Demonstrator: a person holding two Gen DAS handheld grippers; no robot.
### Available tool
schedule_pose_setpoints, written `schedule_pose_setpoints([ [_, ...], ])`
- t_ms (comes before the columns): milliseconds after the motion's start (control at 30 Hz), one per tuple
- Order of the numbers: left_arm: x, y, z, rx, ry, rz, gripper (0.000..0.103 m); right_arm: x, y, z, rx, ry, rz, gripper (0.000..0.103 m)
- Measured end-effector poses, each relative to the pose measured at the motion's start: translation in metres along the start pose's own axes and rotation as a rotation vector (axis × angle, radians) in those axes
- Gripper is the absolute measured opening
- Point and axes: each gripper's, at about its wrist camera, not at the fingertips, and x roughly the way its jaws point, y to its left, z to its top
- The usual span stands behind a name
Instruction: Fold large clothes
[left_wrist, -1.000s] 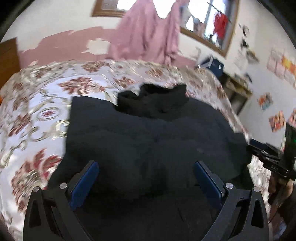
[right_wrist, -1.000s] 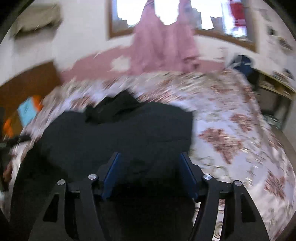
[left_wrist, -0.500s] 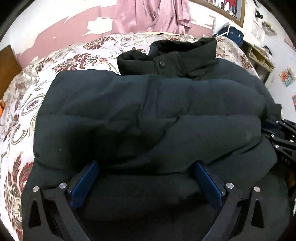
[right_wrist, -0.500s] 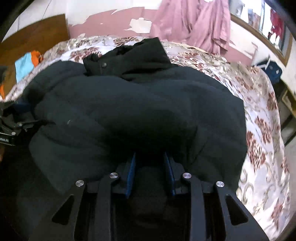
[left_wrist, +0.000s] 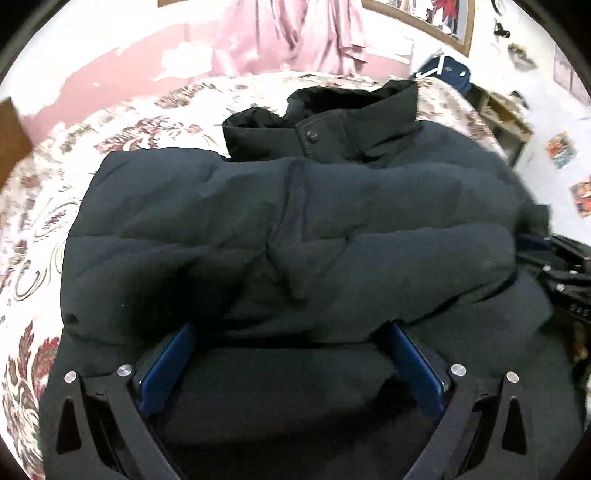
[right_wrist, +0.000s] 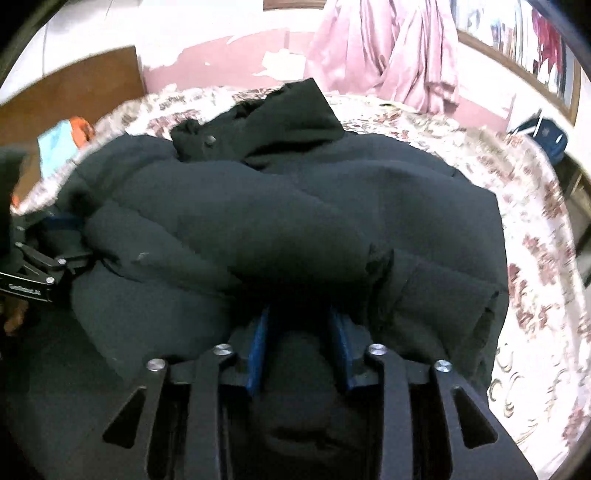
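Since the jacket (left_wrist: 288, 229) lies spread on the bed (left_wrist: 48, 206), collar at far side, lower part is doubled up toward it. L gripper (left_wrist: 291, 354): jaws wide apart, fabric bulging between, no pinch, likely just let go. R gripper (right_wrist: 301, 328): jaws narrow, clamped on a jacket fold, prob. to set the hem.

Floral bedspread (left_wrist: 122, 129); peeling pink wall (left_wrist: 110, 85); pink curtain (right_wrist: 399, 48); wood-framed window (left_wrist: 436, 18).
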Motion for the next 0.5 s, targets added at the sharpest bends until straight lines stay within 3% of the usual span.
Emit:
schedule_pose_setpoints([
  [67,-0.011,0.011,0.011,-0.021,0.004,-0.055,0.103,-0.008,0.000,0.005,-0.010,0.019,0.026,0.054],
  [167,-0.029,0.030,0.033,-0.076,-0.034,-0.104,0.103,-0.024,-0.001,0.021,-0.045,0.014,0.035,0.062],
  [367,-0.013,0.063,0.097,-0.129,-0.046,-0.024,0.103,-0.027,-0.013,0.082,-0.052,-0.016,0.040,0.075],
  [500,0.016,0.085,0.130,-0.154,-0.051,-0.046,0.103,-0.003,-0.014,0.125,-0.030,-0.037,-0.002,0.075],
])
